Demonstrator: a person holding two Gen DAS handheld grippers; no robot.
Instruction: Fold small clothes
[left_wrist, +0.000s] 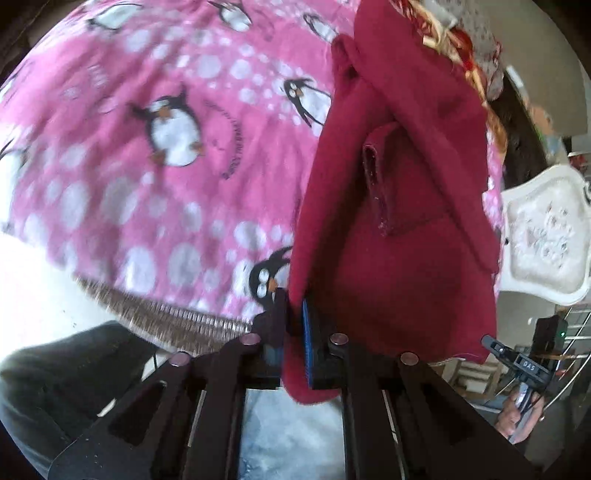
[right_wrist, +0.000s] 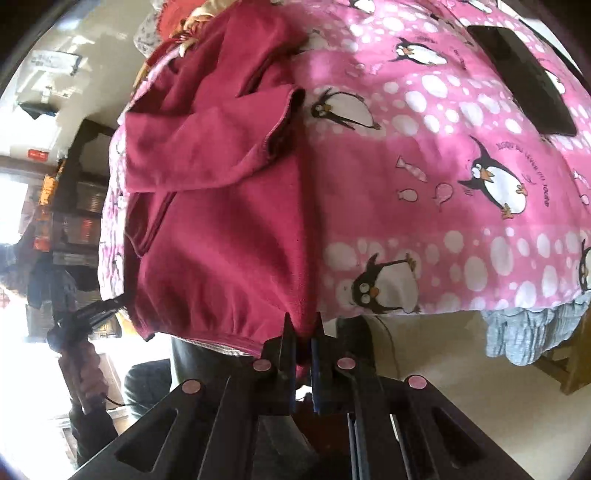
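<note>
A dark red fleece garment (left_wrist: 399, 229) lies along the right part of a pink penguin blanket (left_wrist: 147, 147). My left gripper (left_wrist: 293, 314) is shut on the garment's near hem corner, and red cloth bulges out below its blue pads. In the right wrist view the same red garment (right_wrist: 221, 221) covers the left of the blanket (right_wrist: 443, 184), with a sleeve folded across it. My right gripper (right_wrist: 303, 332) is shut on the other near hem corner, at the blanket's front edge. The other gripper (right_wrist: 92, 314) shows at the far left, held by a hand.
A flat black slab (right_wrist: 524, 77) lies on the blanket at the far right. More patterned cloth (left_wrist: 461, 44) is piled beyond the garment. A white ornate chair back (left_wrist: 546, 236) stands right of the bed. Grey ruffled fabric (right_wrist: 532, 332) hangs below the blanket edge.
</note>
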